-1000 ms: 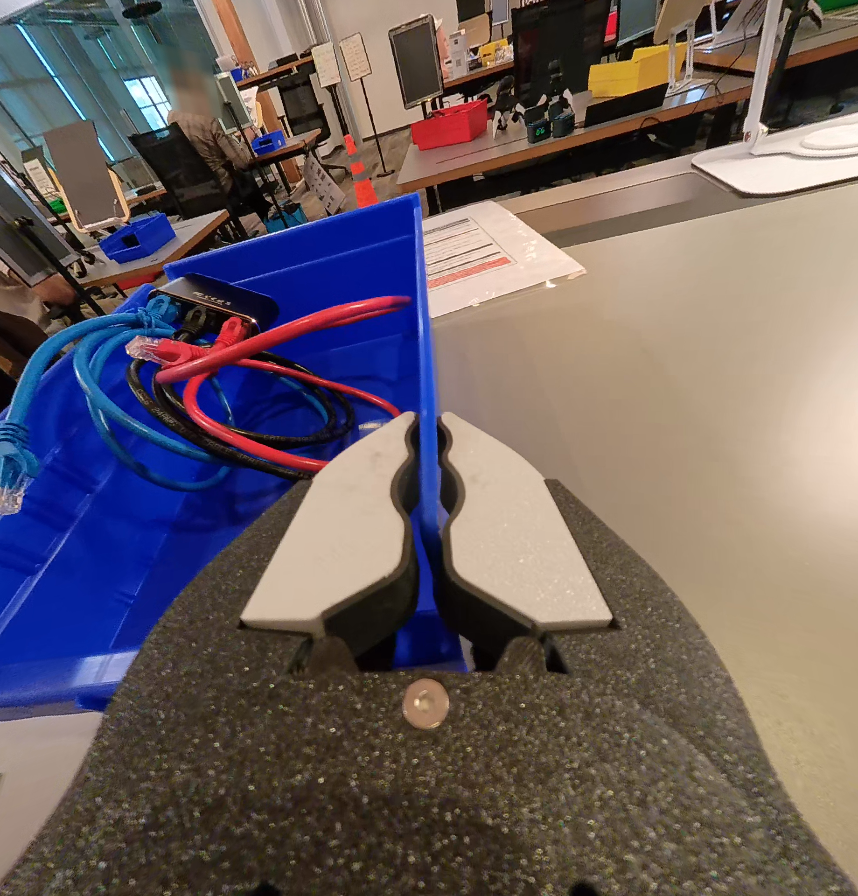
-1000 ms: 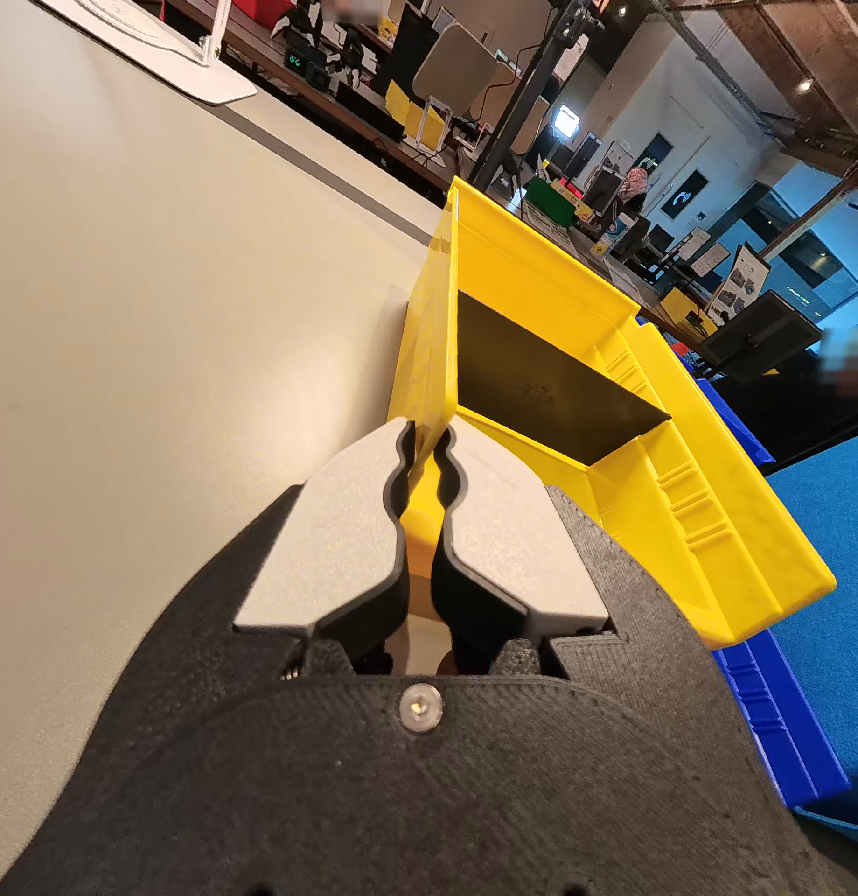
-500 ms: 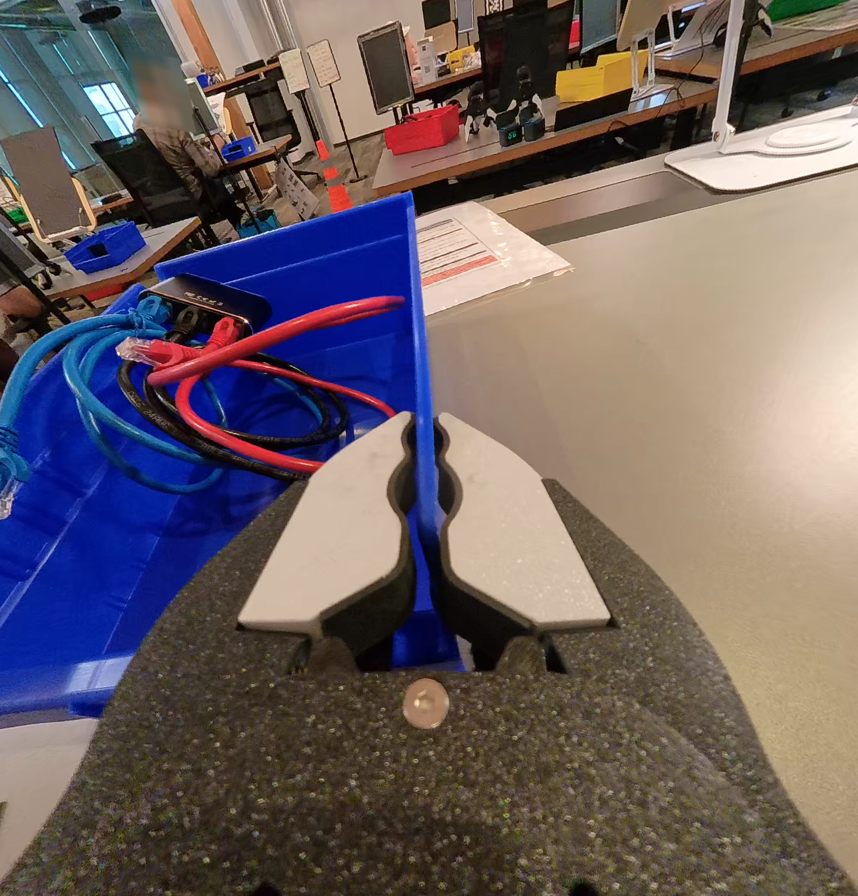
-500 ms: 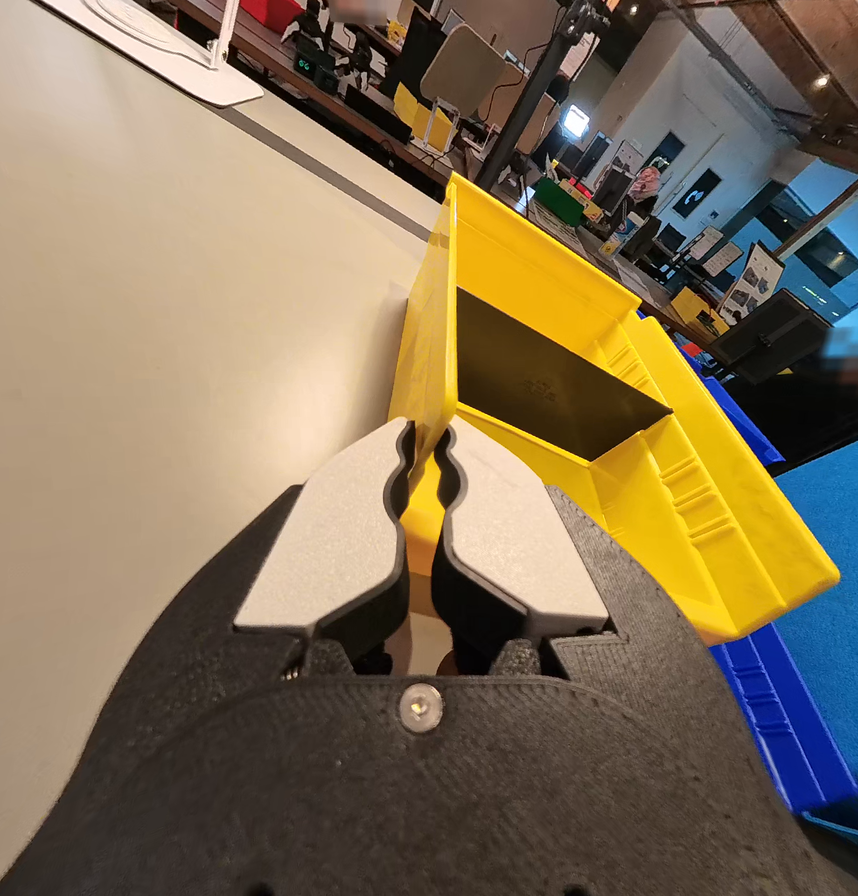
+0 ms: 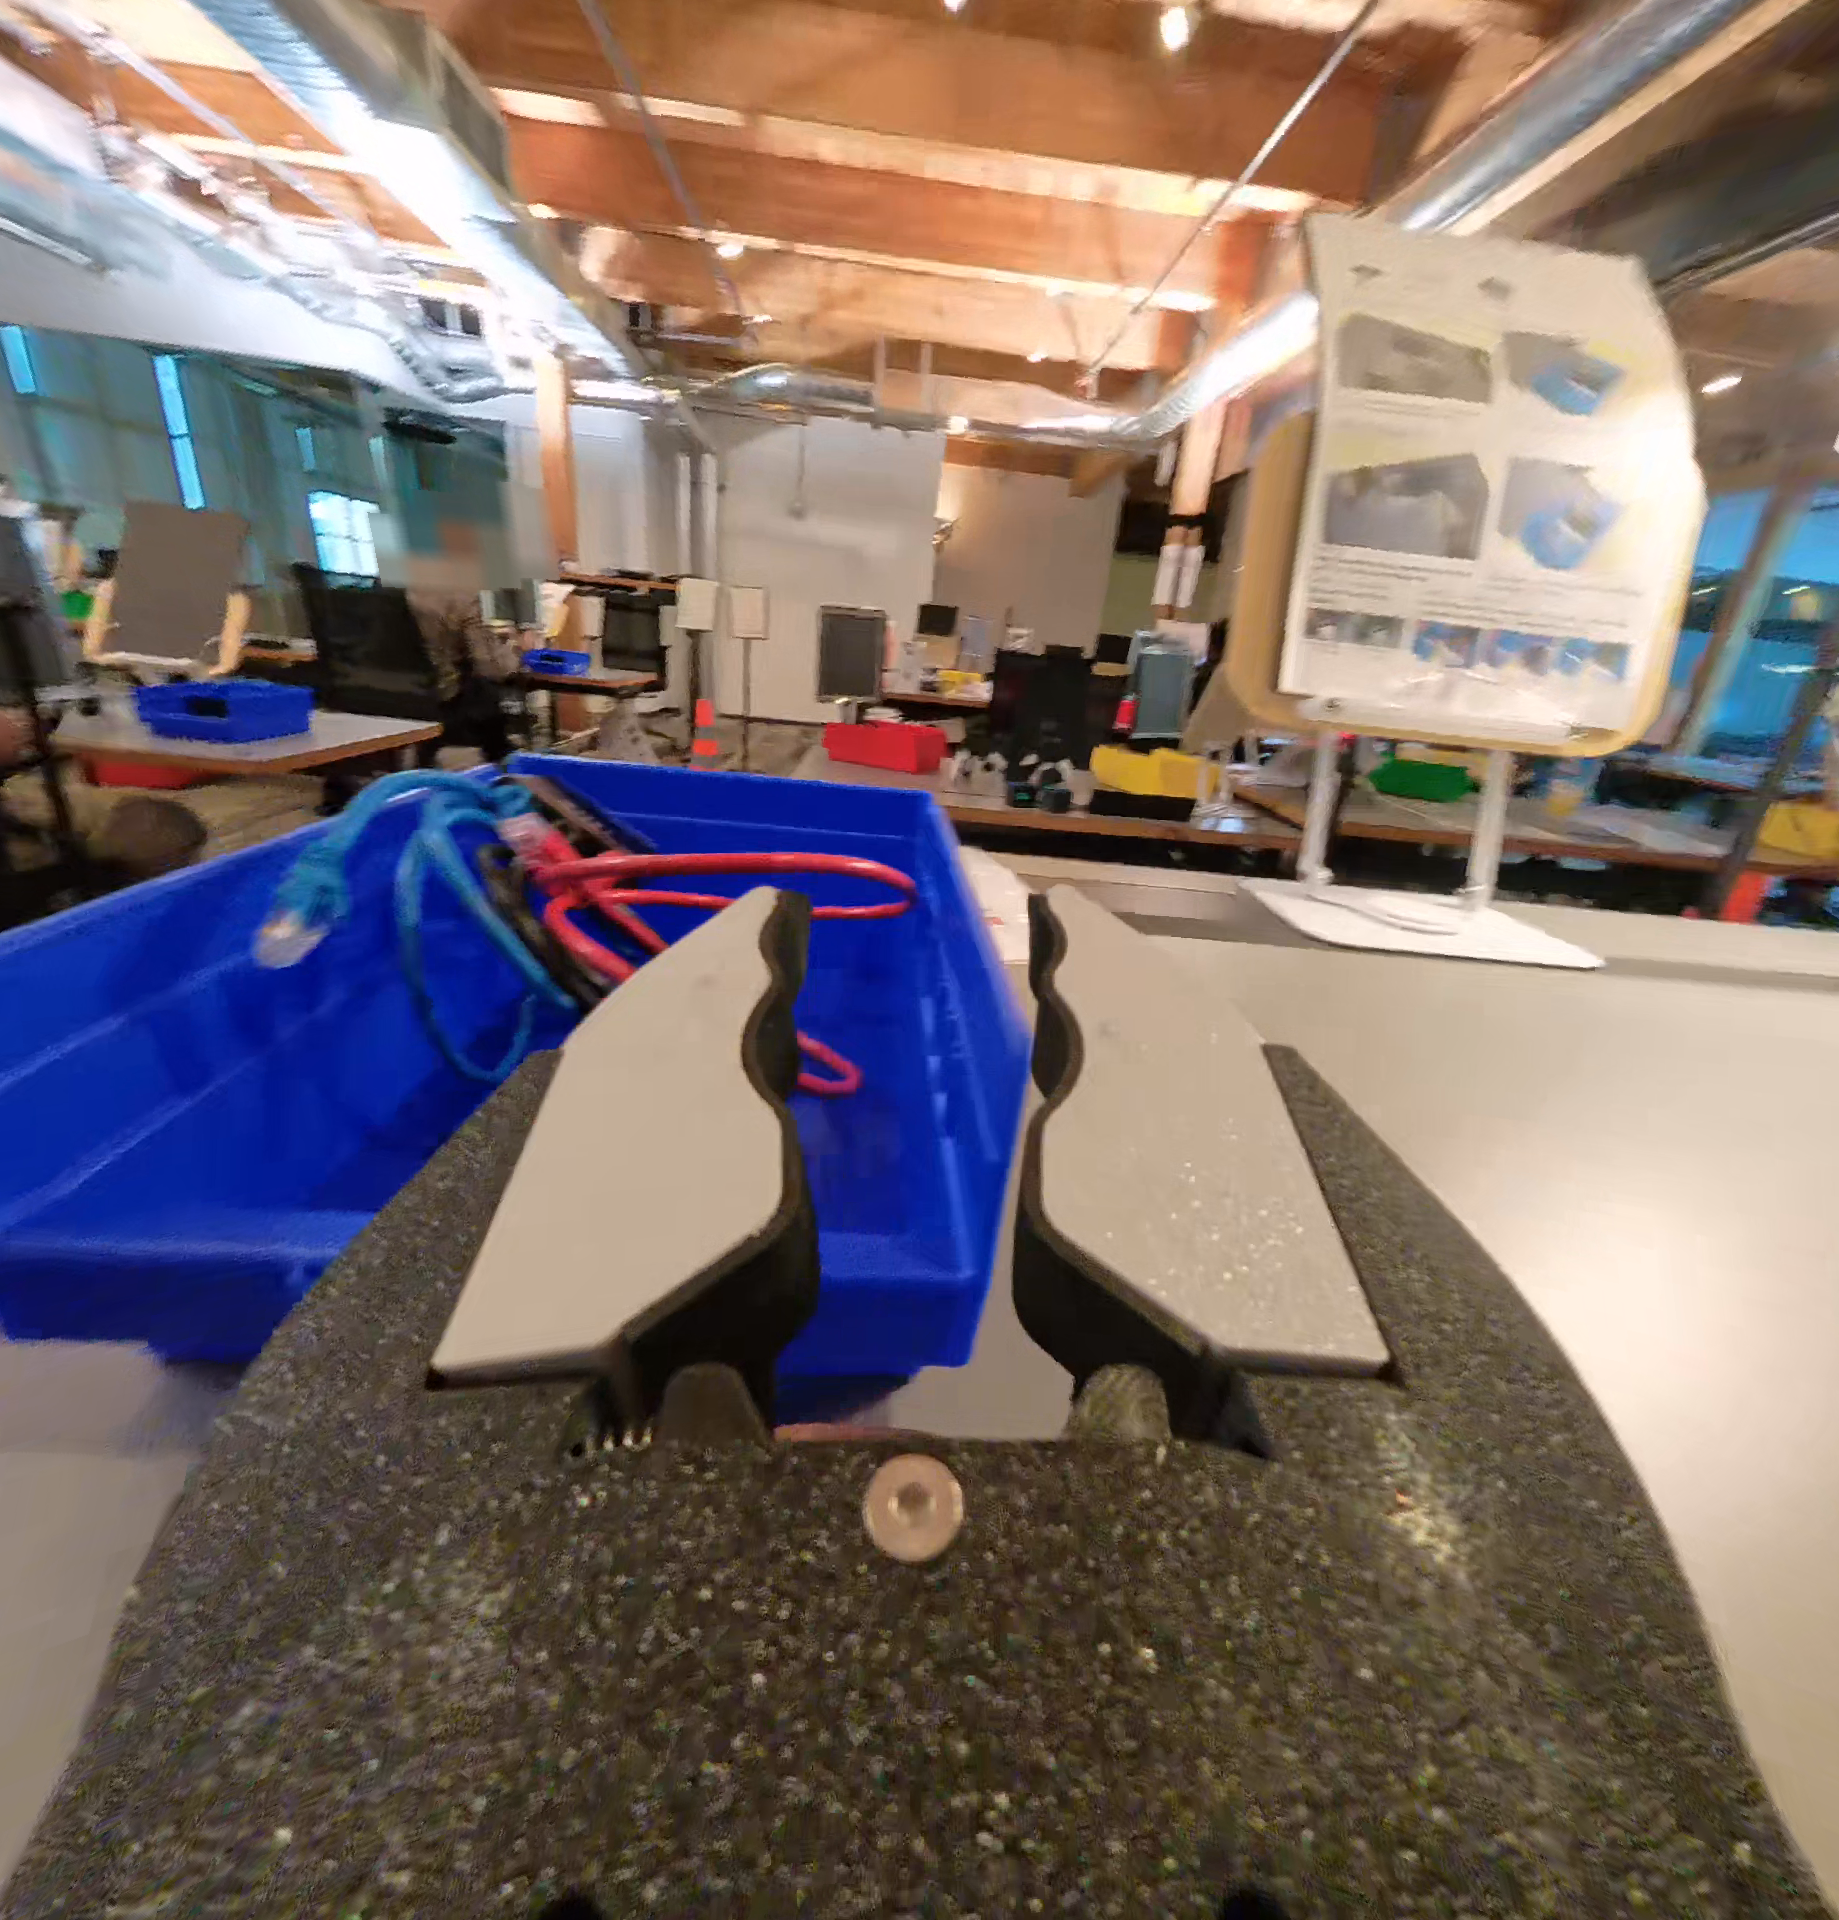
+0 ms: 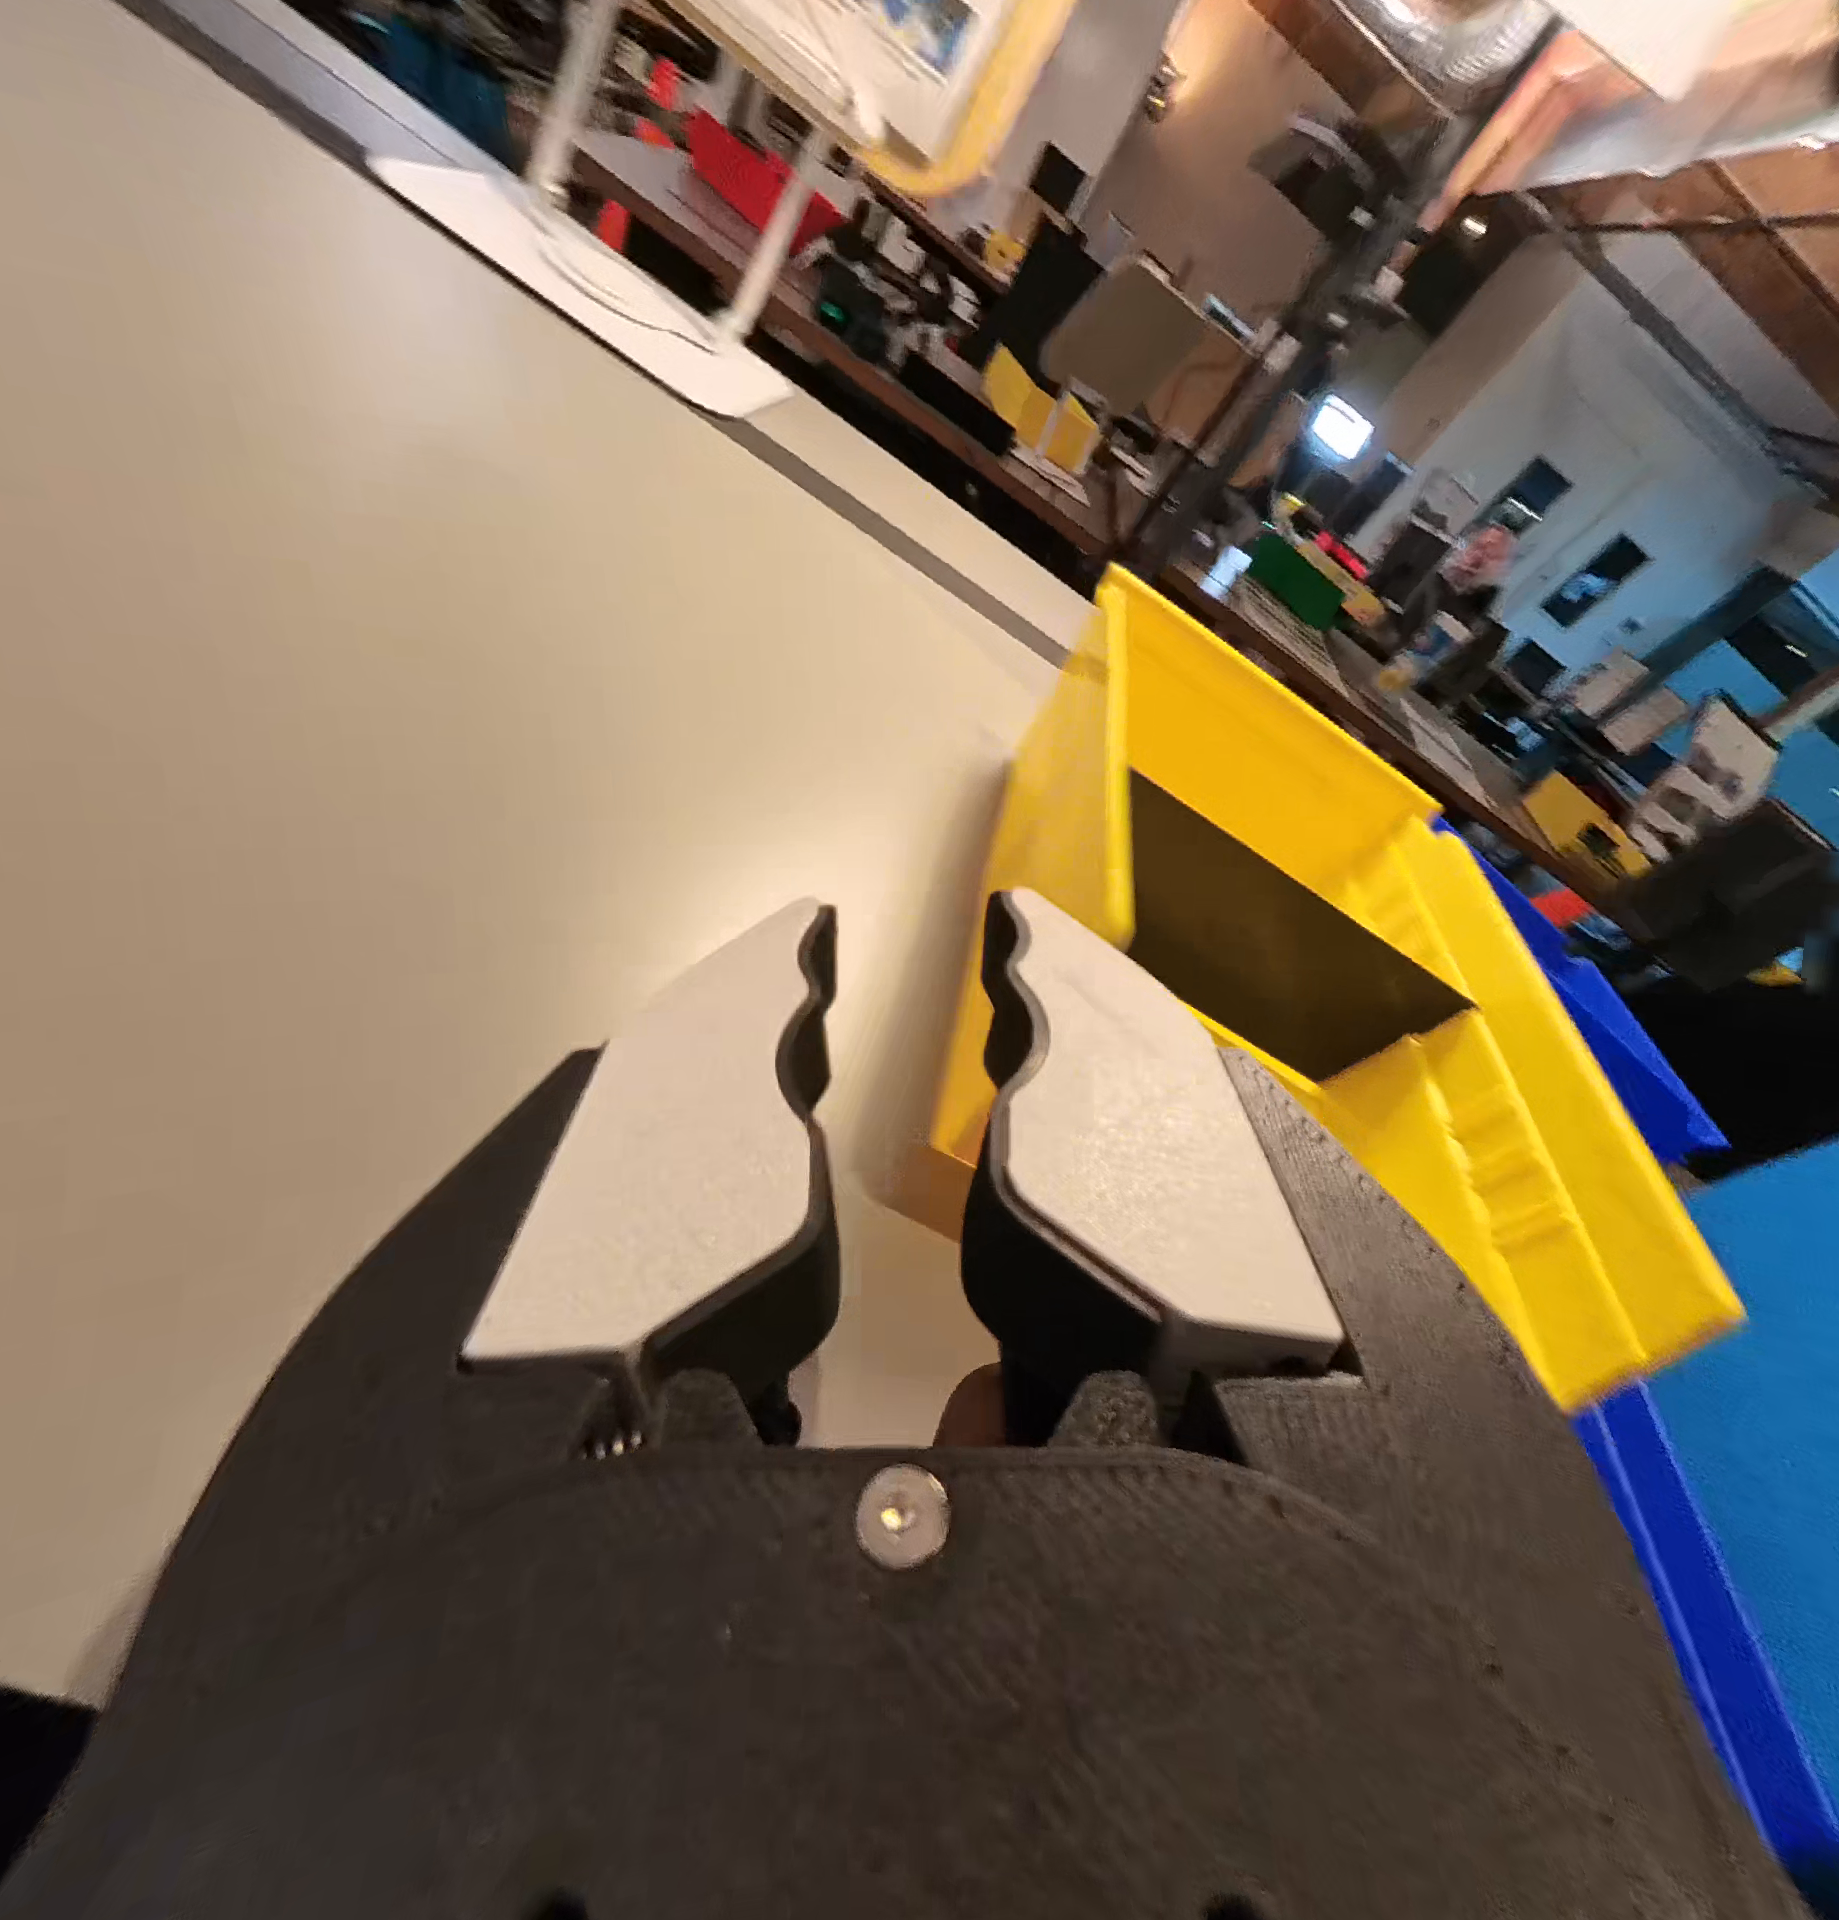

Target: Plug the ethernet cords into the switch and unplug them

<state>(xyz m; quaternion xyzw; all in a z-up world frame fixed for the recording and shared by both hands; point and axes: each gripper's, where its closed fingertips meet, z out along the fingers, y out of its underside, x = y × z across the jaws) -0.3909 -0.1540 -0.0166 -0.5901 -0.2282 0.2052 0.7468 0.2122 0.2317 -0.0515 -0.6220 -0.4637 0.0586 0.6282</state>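
Both grippers have let go of their bin walls: our left gripper [image 5: 920,920] gapes beside the blue bin [image 5: 167,1122], our right gripper [image 6: 910,920] beside the yellow bin [image 6: 1517,1174], free for the cords [image 5: 624,894].

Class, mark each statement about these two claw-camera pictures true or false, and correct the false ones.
1. The left claw is open. True.
2. The right claw grips the yellow bin. False: it is open, holding nothing, with bare table between its fingers.
3. Red cables and blue cables lie in the blue bin. True.
4. The yellow bin is full of cables. False: only a black divider shows inside.
5. The blue cable's clear plug hangs free. True.
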